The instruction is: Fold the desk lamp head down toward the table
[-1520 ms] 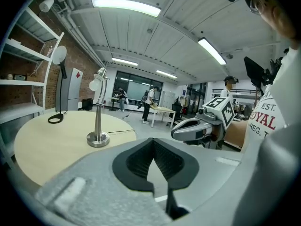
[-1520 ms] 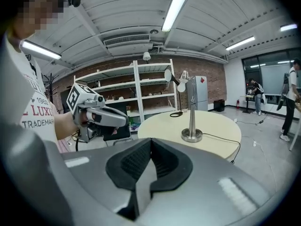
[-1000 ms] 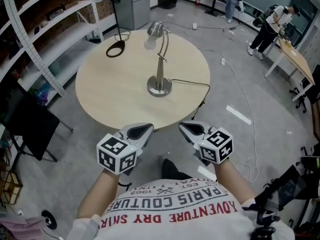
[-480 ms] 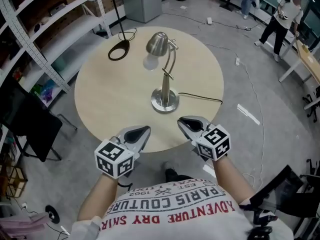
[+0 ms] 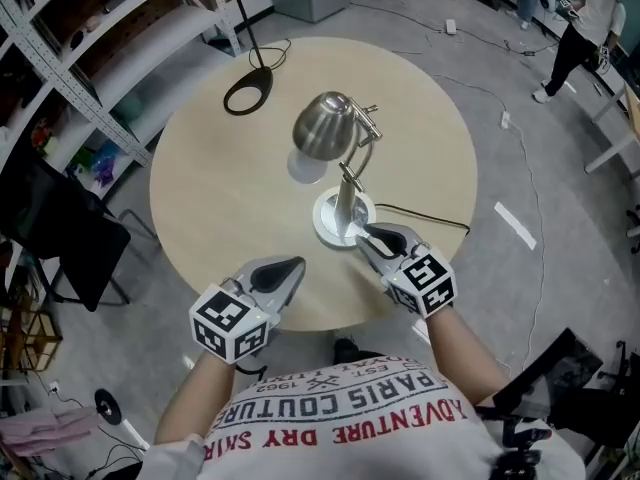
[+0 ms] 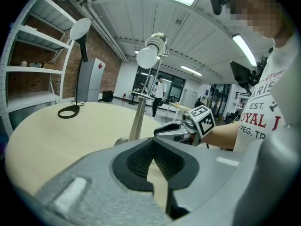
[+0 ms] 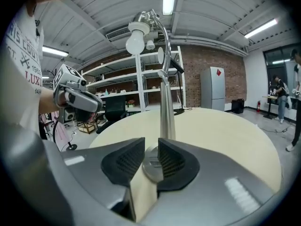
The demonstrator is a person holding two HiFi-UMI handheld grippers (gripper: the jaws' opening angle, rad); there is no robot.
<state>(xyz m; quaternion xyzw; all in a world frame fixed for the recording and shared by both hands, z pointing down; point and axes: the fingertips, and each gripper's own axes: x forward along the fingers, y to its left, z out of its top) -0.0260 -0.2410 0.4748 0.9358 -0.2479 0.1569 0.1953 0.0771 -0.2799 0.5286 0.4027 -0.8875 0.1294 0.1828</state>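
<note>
Head view: desk lamp (image 5: 348, 190) stands upright mid-worktop (image 5: 220, 198); left gripper (image 5: 288, 266) is over the near edge, right gripper (image 5: 378, 236) at the lamp's foot.
Left gripper view: jaws together, empty.
Right gripper view: jaws apart, having just been opening; lamp base (image 7: 151, 164) shows in the gap, not clamped.

shirt (image 5: 340, 408): white tee, red and dark printed lettering
left gripper (image 5: 287, 267), right gripper (image 5: 372, 236): grey shells, black-and-white marker cubes (image 5: 230, 326)
fingers (image 6: 138, 161): black, ribbed

Table (image 5: 215, 203): round, pale wood
Desk lamp (image 5: 330, 220): stands near the front edge
Black ring stand (image 5: 262, 71): far left
Cord (image 5: 430, 216): trails off right edge
</note>
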